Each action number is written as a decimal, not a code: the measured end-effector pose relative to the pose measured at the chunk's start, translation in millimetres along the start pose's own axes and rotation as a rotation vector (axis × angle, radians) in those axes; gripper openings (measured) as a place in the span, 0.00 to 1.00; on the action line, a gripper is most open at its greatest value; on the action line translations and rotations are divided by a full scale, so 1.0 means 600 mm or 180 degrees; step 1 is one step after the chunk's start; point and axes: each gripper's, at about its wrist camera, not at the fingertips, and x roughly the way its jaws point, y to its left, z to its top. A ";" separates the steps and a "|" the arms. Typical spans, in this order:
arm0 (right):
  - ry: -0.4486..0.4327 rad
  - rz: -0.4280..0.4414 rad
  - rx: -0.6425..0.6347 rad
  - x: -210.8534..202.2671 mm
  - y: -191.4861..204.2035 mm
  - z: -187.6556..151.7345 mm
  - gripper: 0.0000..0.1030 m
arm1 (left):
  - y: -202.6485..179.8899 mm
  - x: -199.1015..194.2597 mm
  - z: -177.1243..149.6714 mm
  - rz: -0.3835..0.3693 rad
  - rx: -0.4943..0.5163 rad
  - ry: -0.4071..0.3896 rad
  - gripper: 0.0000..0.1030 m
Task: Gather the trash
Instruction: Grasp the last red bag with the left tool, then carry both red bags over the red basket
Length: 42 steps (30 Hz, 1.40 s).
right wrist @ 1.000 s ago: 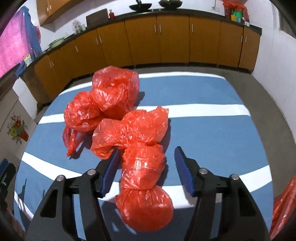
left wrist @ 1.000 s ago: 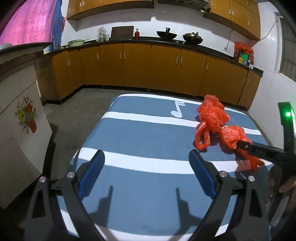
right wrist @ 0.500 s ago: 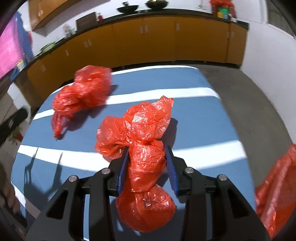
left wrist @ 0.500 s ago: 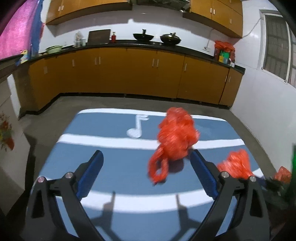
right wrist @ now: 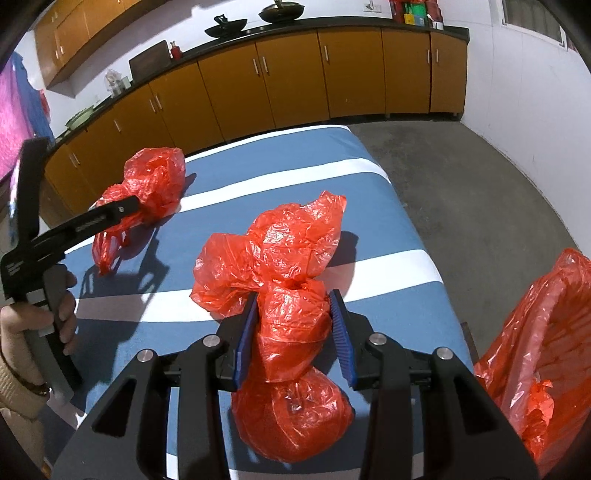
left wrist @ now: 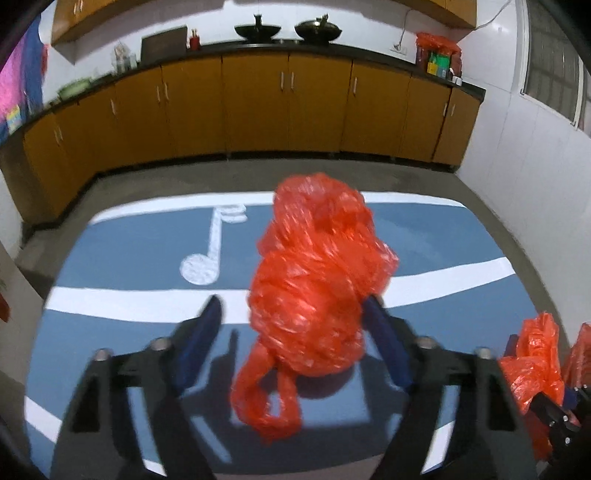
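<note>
Two tied red trash bags lie on a blue table with white stripes (left wrist: 122, 302). My left gripper (left wrist: 295, 332) is open around the far bag (left wrist: 314, 295), its blue pads on either side of it, the right one touching. That bag also shows in the right wrist view (right wrist: 151, 184), with the left gripper (right wrist: 122, 210) against it. My right gripper (right wrist: 293, 328) is shut on the near red bag (right wrist: 291, 321), pinching its middle. The near bag shows at the right edge of the left wrist view (left wrist: 532, 369).
A large open red bag (right wrist: 546, 350) stands off the table's right edge. Orange kitchen cabinets (left wrist: 258, 107) run along the far wall under a dark counter with woks (left wrist: 255, 31). Grey concrete floor (right wrist: 461, 177) surrounds the table.
My left gripper swung right and moved in until the far bag sat between its open fingers. My right gripper closed on the near bag and pulled it away from the far one.
</note>
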 end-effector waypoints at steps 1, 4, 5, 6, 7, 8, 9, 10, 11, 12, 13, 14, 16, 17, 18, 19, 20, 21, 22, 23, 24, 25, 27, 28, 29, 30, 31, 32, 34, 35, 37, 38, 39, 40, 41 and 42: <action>0.0001 0.0003 0.0001 -0.001 -0.001 -0.001 0.38 | 0.001 0.003 -0.001 -0.0073 -0.0011 0.0014 0.55; -0.0002 0.0008 0.0008 -0.003 -0.002 -0.004 0.38 | 0.001 0.005 -0.008 -0.0138 0.0016 0.0026 0.31; -0.0004 0.0011 0.0012 -0.005 -0.002 -0.006 0.38 | 0.001 0.005 -0.010 -0.0151 0.0014 0.0037 0.27; -0.0009 0.0016 0.0012 -0.008 -0.001 -0.006 0.38 | 0.002 0.003 -0.012 -0.0162 0.0010 0.0040 0.23; -0.0012 0.0016 0.0013 -0.010 -0.001 -0.007 0.38 | 0.003 0.002 -0.014 -0.0169 0.0008 0.0035 0.20; -0.0018 0.0015 0.0015 -0.013 0.000 -0.008 0.38 | 0.003 -0.004 -0.017 -0.0167 0.0012 0.0022 0.19; -0.0033 0.0013 0.0020 -0.017 0.000 -0.009 0.38 | 0.003 -0.013 -0.021 -0.0157 0.0017 0.0007 0.18; -0.0056 0.0013 0.0029 -0.023 0.000 -0.009 0.38 | 0.003 -0.021 -0.023 -0.0149 0.0016 -0.0008 0.18; -0.0070 0.0017 0.0037 -0.026 -0.002 -0.008 0.38 | 0.003 -0.029 -0.026 -0.0133 0.0016 -0.0026 0.18; -0.0096 0.0022 0.0052 -0.033 -0.002 -0.008 0.38 | 0.002 -0.038 -0.028 -0.0116 0.0020 -0.0048 0.17; -0.0121 0.0025 0.0063 -0.040 -0.002 -0.008 0.38 | 0.000 -0.049 -0.031 -0.0097 0.0032 -0.0075 0.17; -0.0147 0.0027 0.0070 -0.048 -0.002 -0.008 0.38 | -0.003 -0.065 -0.035 -0.0061 0.0062 -0.0115 0.17; -0.0212 0.0034 0.0090 -0.067 -0.002 -0.008 0.38 | -0.011 -0.095 -0.042 -0.0025 0.0108 -0.0182 0.17; -0.0255 0.0037 0.0109 -0.079 -0.002 -0.007 0.38 | -0.016 -0.113 -0.047 -0.0012 0.0126 -0.0226 0.17; -0.0284 0.0043 0.0120 -0.086 -0.004 -0.007 0.38 | -0.020 -0.128 -0.052 0.0005 0.0142 -0.0249 0.17; -0.0317 0.0049 0.0138 -0.096 -0.004 -0.006 0.38 | -0.025 -0.142 -0.056 0.0021 0.0158 -0.0273 0.17; -0.0347 0.0056 0.0154 -0.106 -0.005 -0.006 0.38 | -0.030 -0.159 -0.061 0.0029 0.0172 -0.0310 0.17; -0.0386 0.0062 0.0171 -0.118 -0.005 -0.006 0.38 | -0.033 -0.175 -0.065 0.0025 0.0182 -0.0339 0.17; -0.0425 0.0069 0.0189 -0.129 -0.006 -0.006 0.38 | -0.038 -0.188 -0.068 0.0016 0.0191 -0.0365 0.17; -0.0444 0.0072 0.0199 -0.135 -0.006 -0.006 0.38 | -0.043 -0.205 -0.073 0.0005 0.0205 -0.0393 0.17; -0.0478 0.0075 0.0215 -0.146 -0.007 -0.006 0.38 | -0.047 -0.222 -0.077 -0.0005 0.0213 -0.0418 0.17; -0.0506 0.0077 0.0226 -0.155 -0.008 -0.008 0.38 | -0.051 -0.236 -0.081 -0.0024 0.0219 -0.0434 0.17; -0.0567 0.0073 0.0252 -0.176 -0.011 -0.011 0.38 | -0.057 -0.259 -0.086 -0.0059 0.0234 -0.0454 0.17; -0.0591 0.0070 0.0259 -0.183 -0.012 -0.012 0.38 | -0.061 -0.268 -0.087 -0.0074 0.0244 -0.0461 0.17; -0.0616 0.0065 0.0265 -0.191 -0.016 -0.014 0.38 | -0.064 -0.283 -0.090 -0.0093 0.0252 -0.0474 0.17; -0.0651 0.0054 0.0270 -0.203 -0.020 -0.017 0.38 | -0.066 -0.293 -0.092 -0.0107 0.0261 -0.0488 0.17; -0.0675 0.0044 0.0270 -0.211 -0.022 -0.018 0.38 | -0.069 -0.303 -0.093 -0.0121 0.0267 -0.0504 0.17; -0.0706 0.0030 0.0273 -0.221 -0.025 -0.020 0.38 | -0.075 -0.316 -0.095 -0.0144 0.0276 -0.0526 0.17; -0.0754 0.0008 0.0275 -0.237 -0.032 -0.025 0.38 | -0.085 -0.333 -0.099 -0.0185 0.0290 -0.0543 0.17; -0.0790 -0.0016 0.0281 -0.248 -0.036 -0.027 0.38 | -0.088 -0.340 -0.100 -0.0199 0.0300 -0.0548 0.17; -0.0836 -0.0046 0.0299 -0.263 -0.046 -0.029 0.38 | -0.099 -0.355 -0.103 -0.0222 0.0328 -0.0571 0.17; -0.0856 -0.0058 0.0309 -0.272 -0.053 -0.032 0.38 | -0.106 -0.365 -0.106 -0.0249 0.0350 -0.0591 0.17; -0.0884 -0.0085 0.0324 -0.282 -0.059 -0.034 0.38 | -0.109 -0.370 -0.108 -0.0266 0.0364 -0.0600 0.17; -0.0899 -0.0099 0.0333 -0.287 -0.065 -0.033 0.38 | -0.114 -0.376 -0.108 -0.0282 0.0383 -0.0608 0.17; -0.0917 -0.0114 0.0347 -0.294 -0.071 -0.035 0.38 | -0.121 -0.384 -0.110 -0.0310 0.0408 -0.0617 0.17; -0.0939 -0.0128 0.0373 -0.302 -0.079 -0.038 0.38 | -0.129 -0.391 -0.113 -0.0334 0.0431 -0.0625 0.17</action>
